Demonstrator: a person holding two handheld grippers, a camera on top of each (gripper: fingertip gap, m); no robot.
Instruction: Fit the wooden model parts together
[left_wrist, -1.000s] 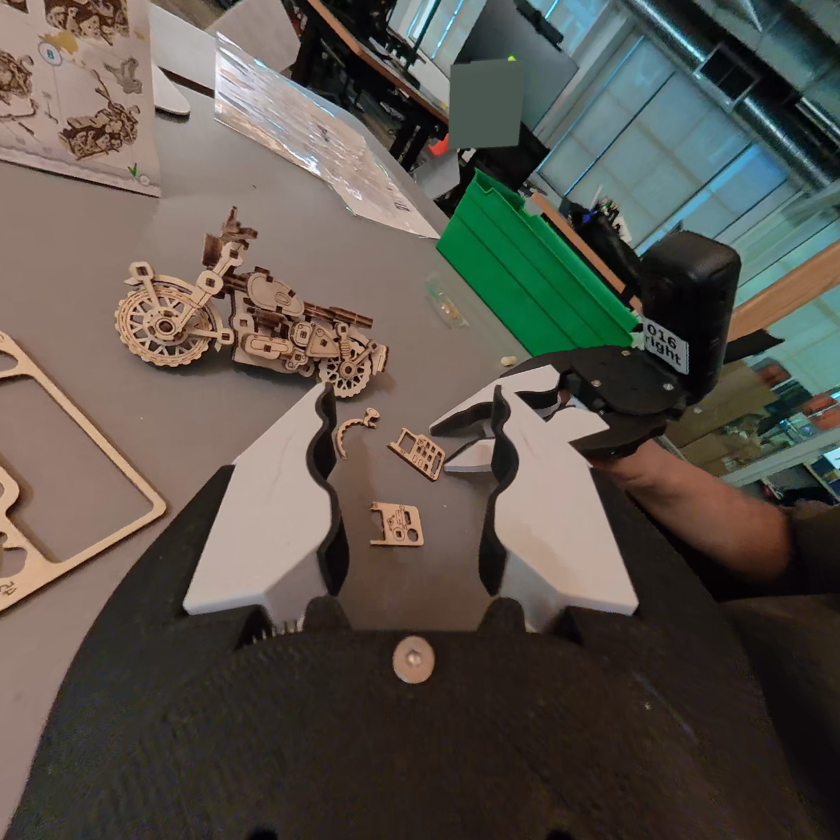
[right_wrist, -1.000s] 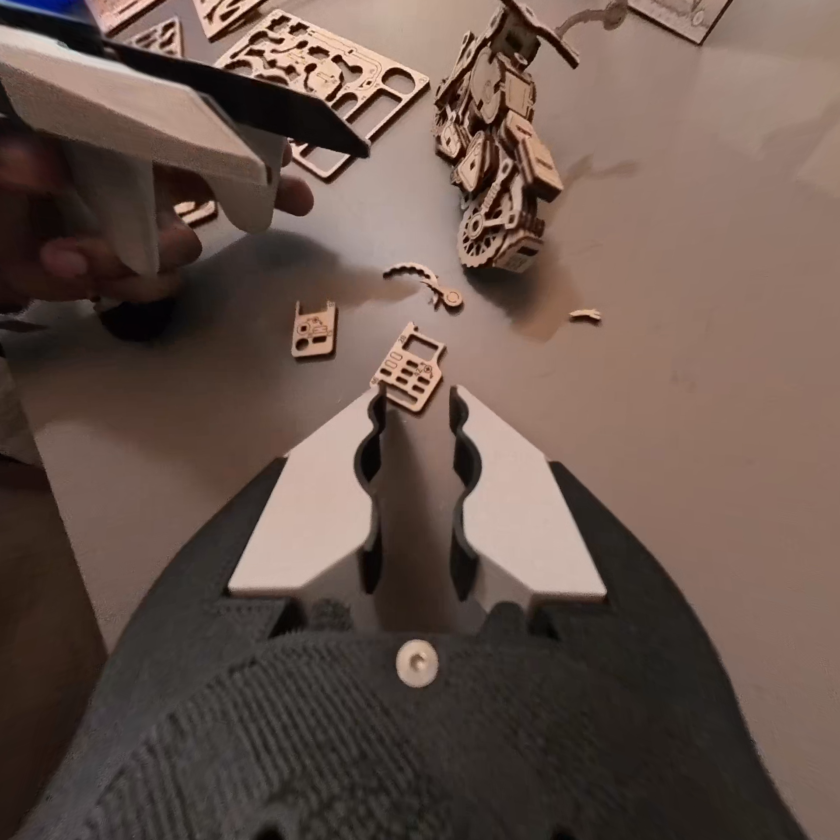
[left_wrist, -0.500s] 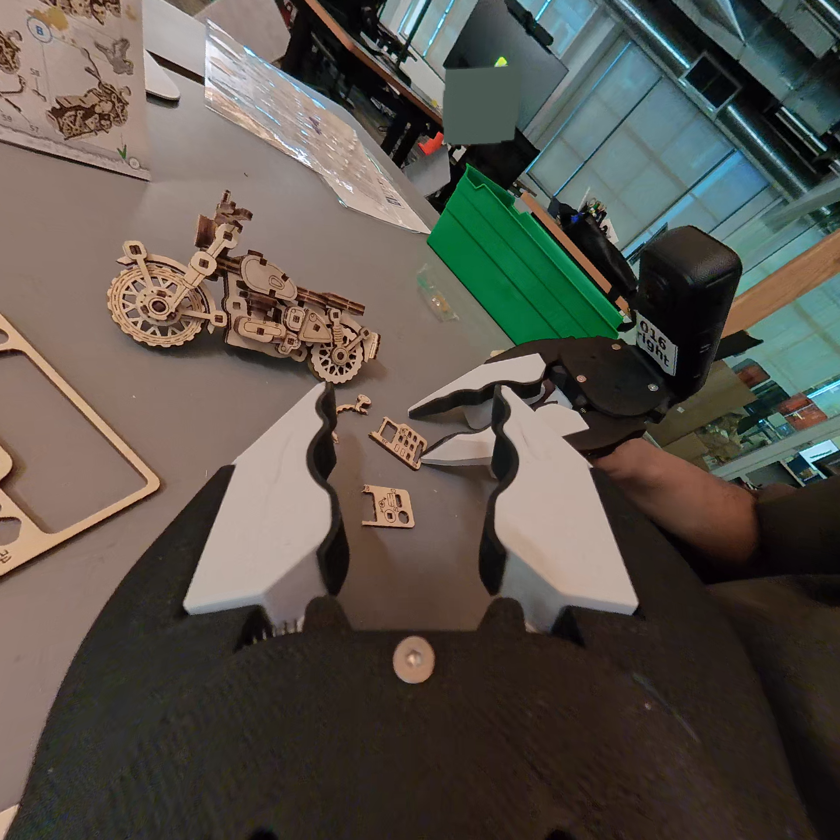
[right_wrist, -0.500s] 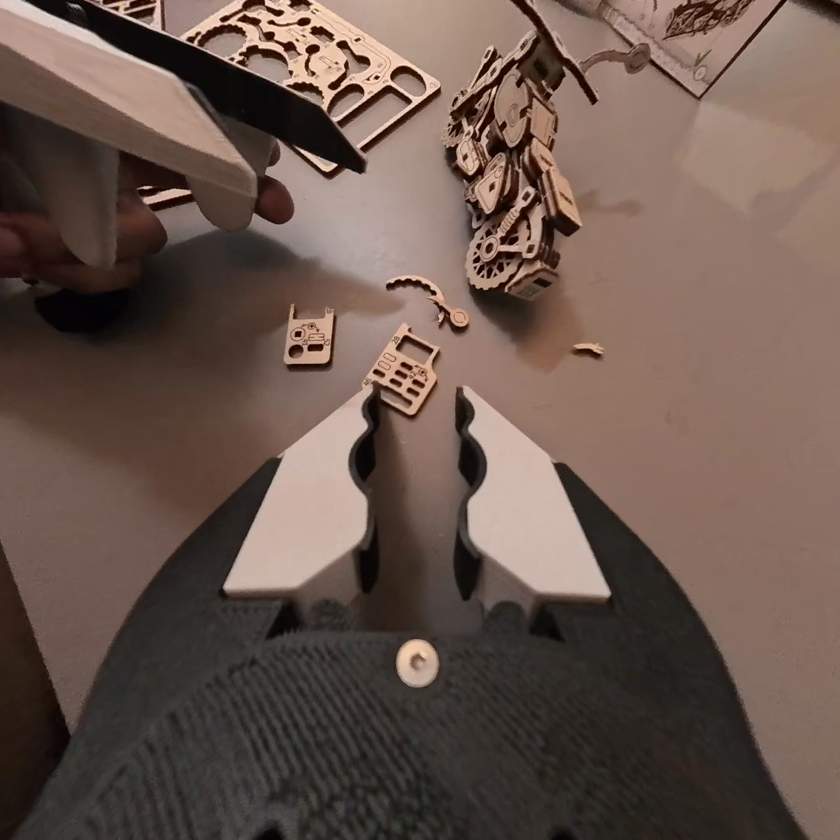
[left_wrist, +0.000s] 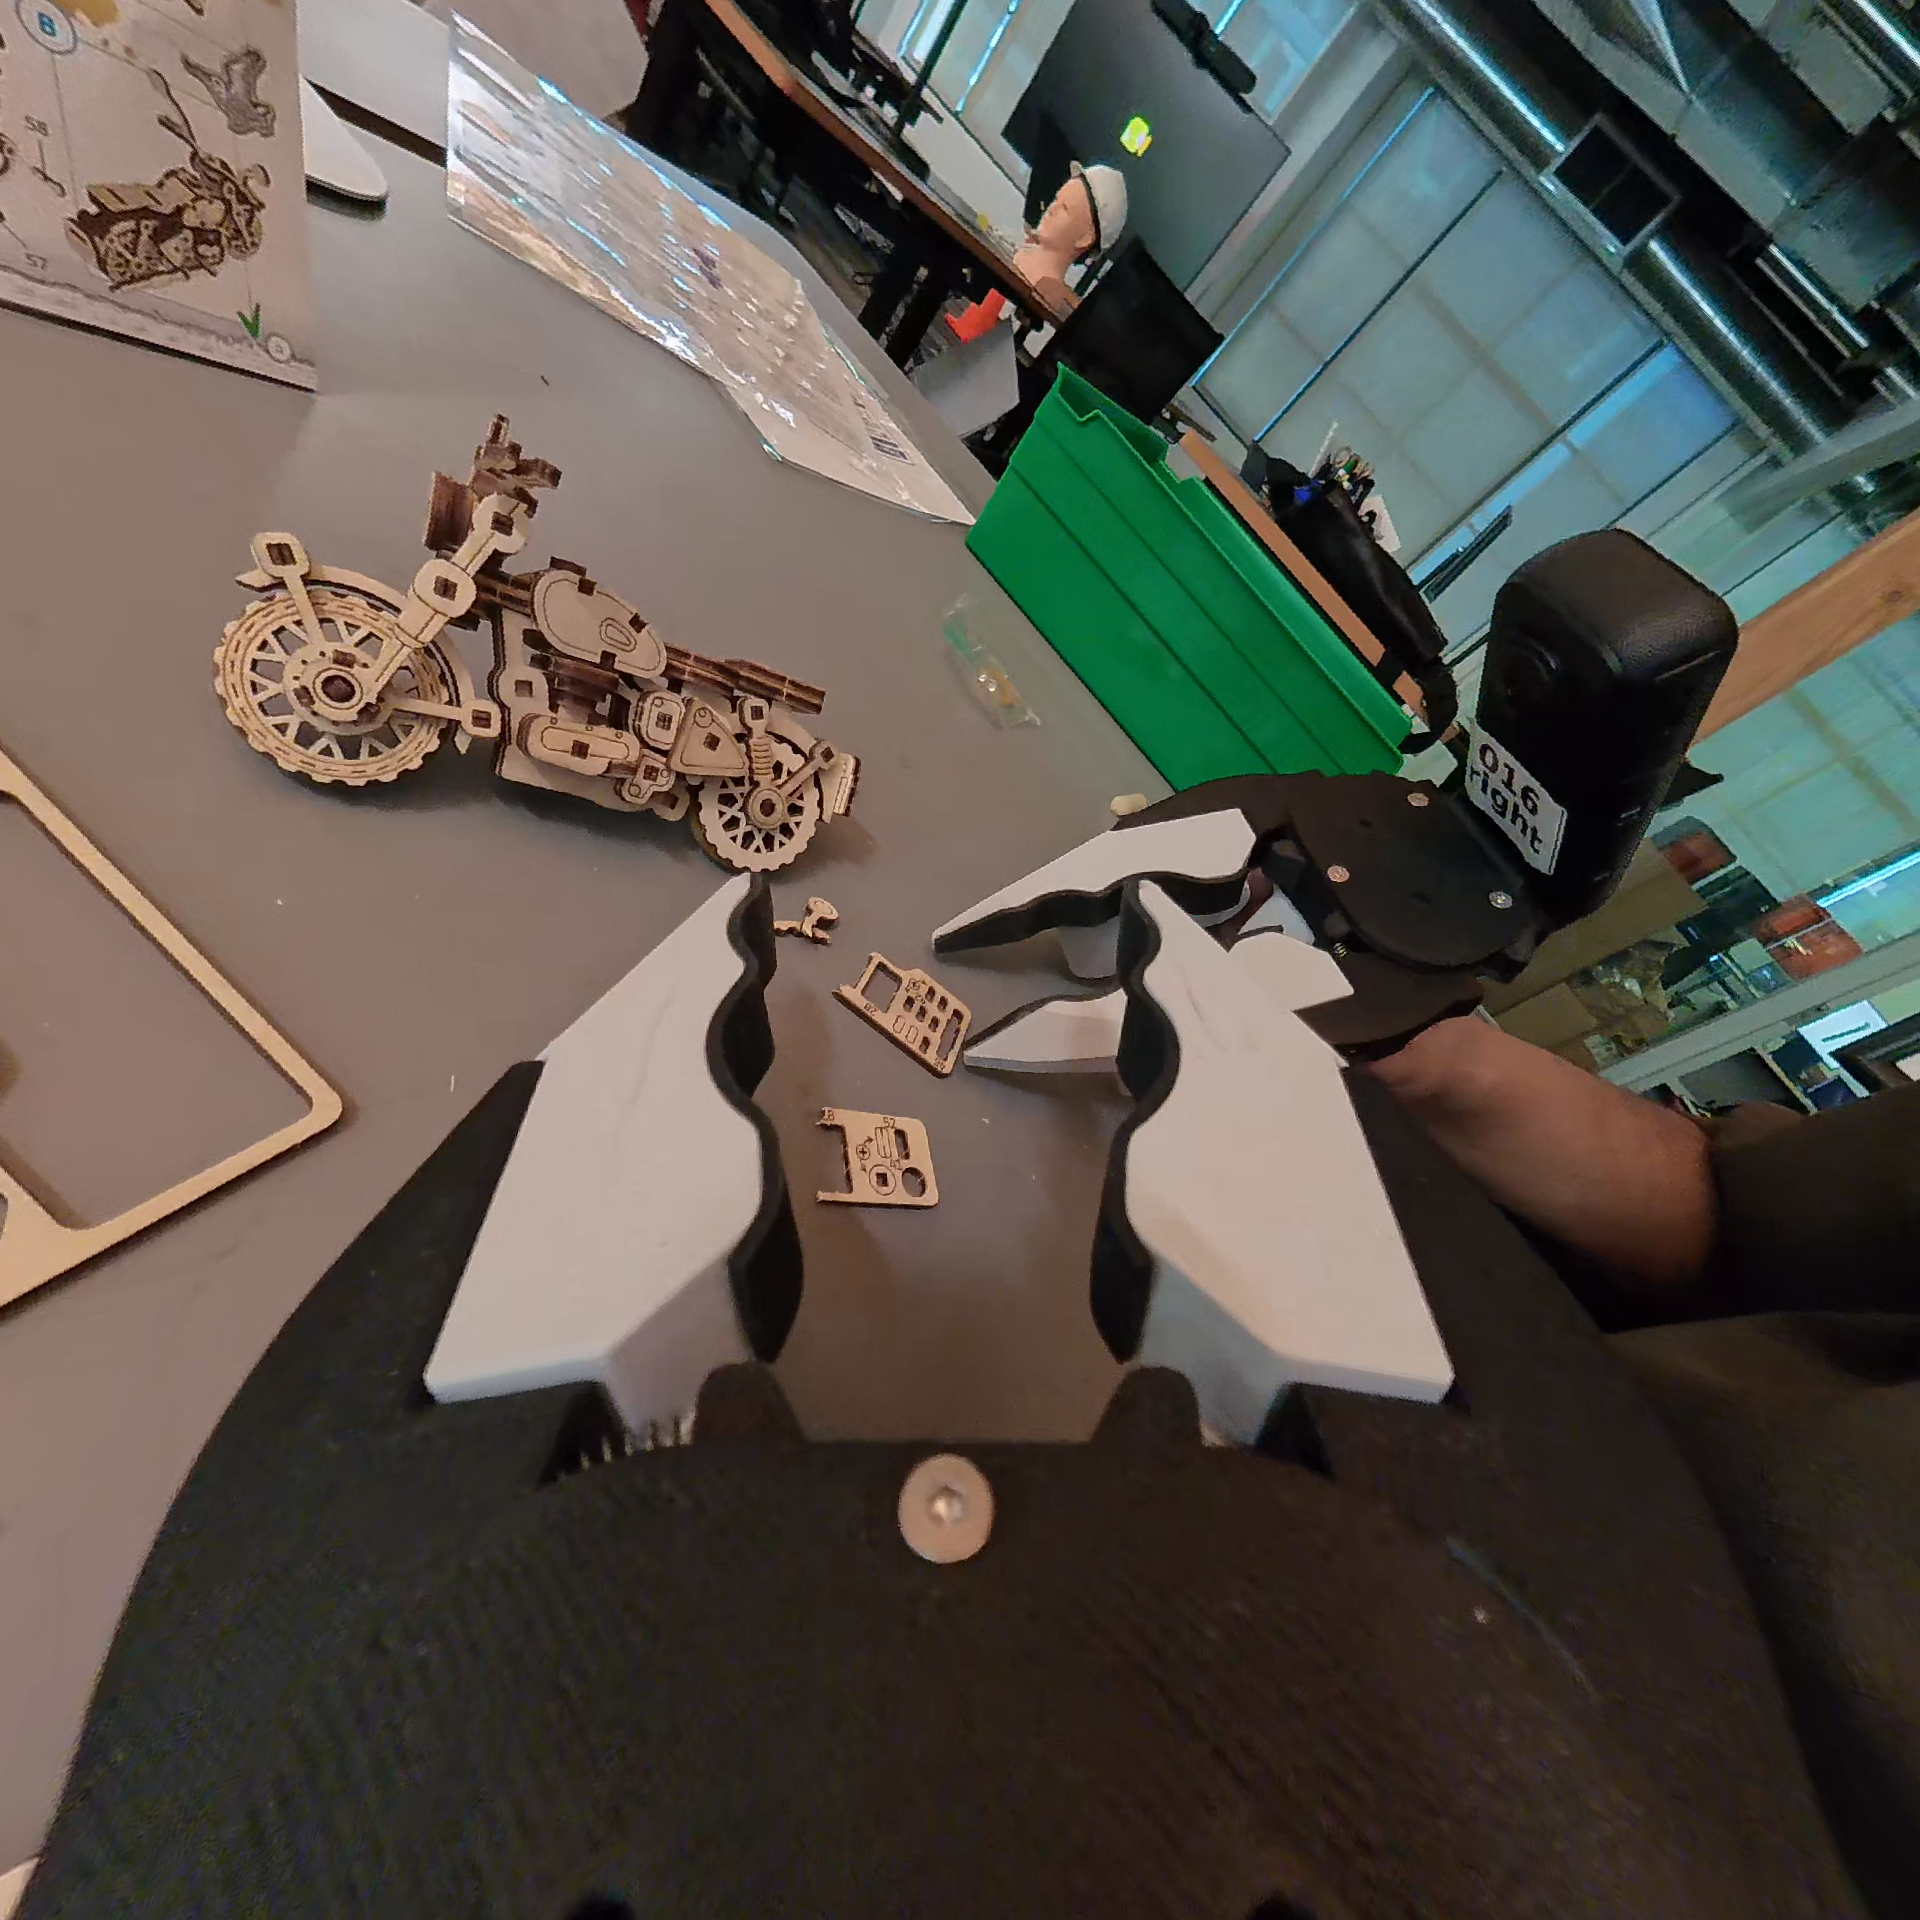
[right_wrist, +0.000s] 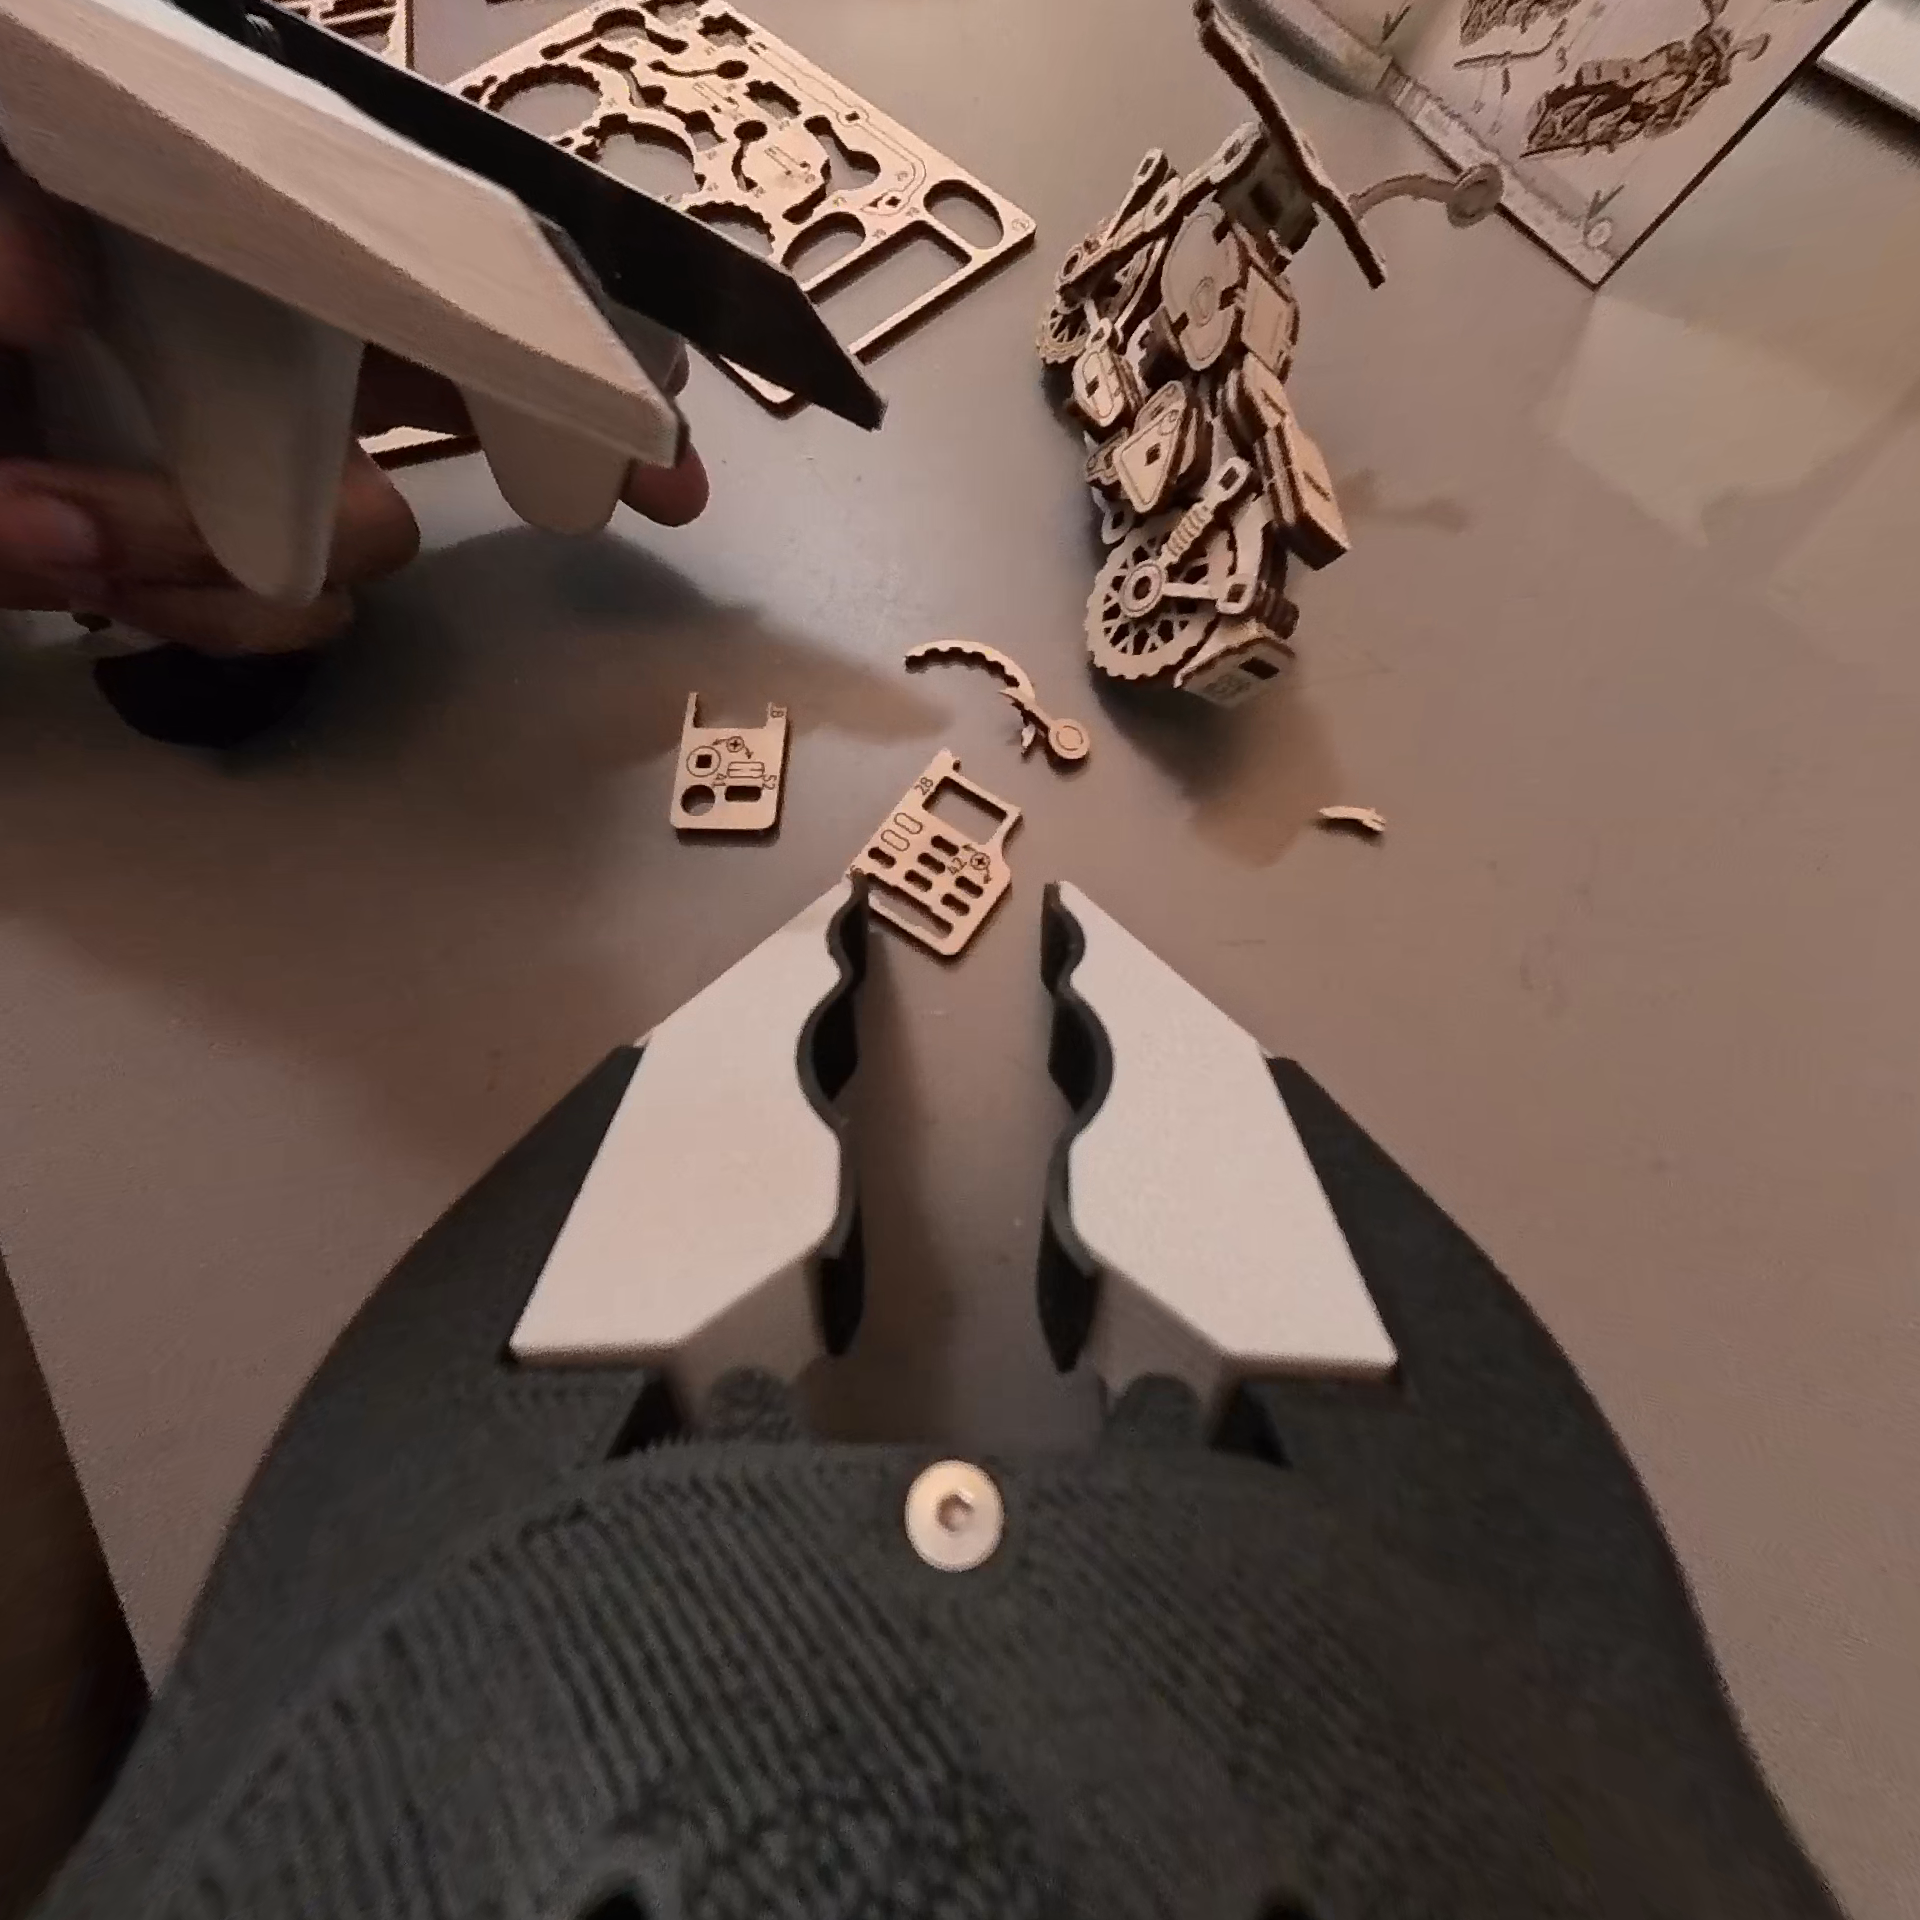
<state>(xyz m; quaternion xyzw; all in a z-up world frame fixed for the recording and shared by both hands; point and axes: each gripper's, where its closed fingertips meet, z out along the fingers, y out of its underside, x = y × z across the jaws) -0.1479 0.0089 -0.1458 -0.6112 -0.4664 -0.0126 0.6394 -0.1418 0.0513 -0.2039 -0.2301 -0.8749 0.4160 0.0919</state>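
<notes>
Over the last second our right gripper has slid forward along the desk, so the grille plate now lies at its fingertips, touching the left one; the jaws are open and empty. We judge the pick-up of that plate is about to begin. Our left gripper has barely moved: it hovers, jaws wide apart, holding nothing, above the slotted plate. We count two flat plates, one curved toothed piece, one small chip, one part-built motorcycle lying on its side just beyond, and two emptied sheets in the right view.
</notes>
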